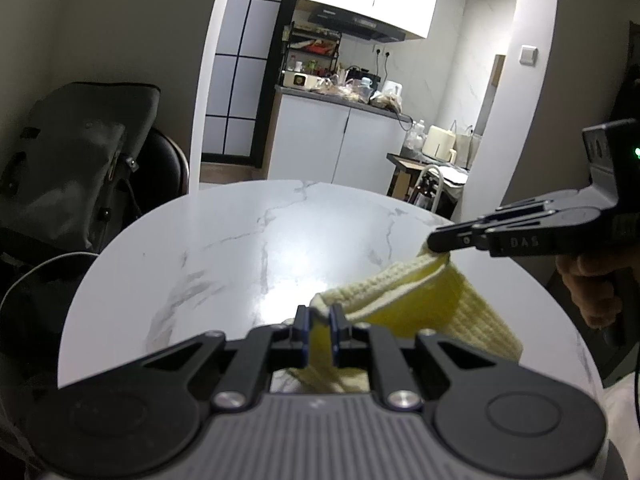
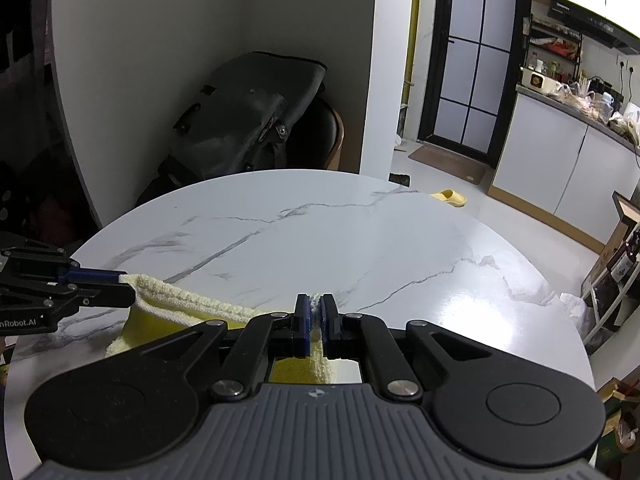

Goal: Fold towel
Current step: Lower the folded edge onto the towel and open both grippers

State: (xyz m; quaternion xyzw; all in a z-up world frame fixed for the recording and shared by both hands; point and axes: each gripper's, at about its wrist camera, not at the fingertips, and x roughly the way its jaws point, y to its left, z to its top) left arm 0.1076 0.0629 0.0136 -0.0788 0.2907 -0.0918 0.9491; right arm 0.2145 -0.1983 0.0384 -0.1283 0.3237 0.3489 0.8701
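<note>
Hanging between both tools, the yellow towel point(image 1: 404, 300) sags in a loop just over the near edge of the round marble worktop point(image 1: 240, 240). The left tool point(image 1: 319, 320) has its fingers pressed together on one corner, and the right tool point(image 2: 316, 312) pinches another corner the same way. Beyond the far edge, a dark bag point(image 2: 248, 108) rests on a chair.

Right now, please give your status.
Left gripper and right gripper shut on yellow towel, one corner each. Towel hangs lifted over marble table. Nothing in the way.
</note>
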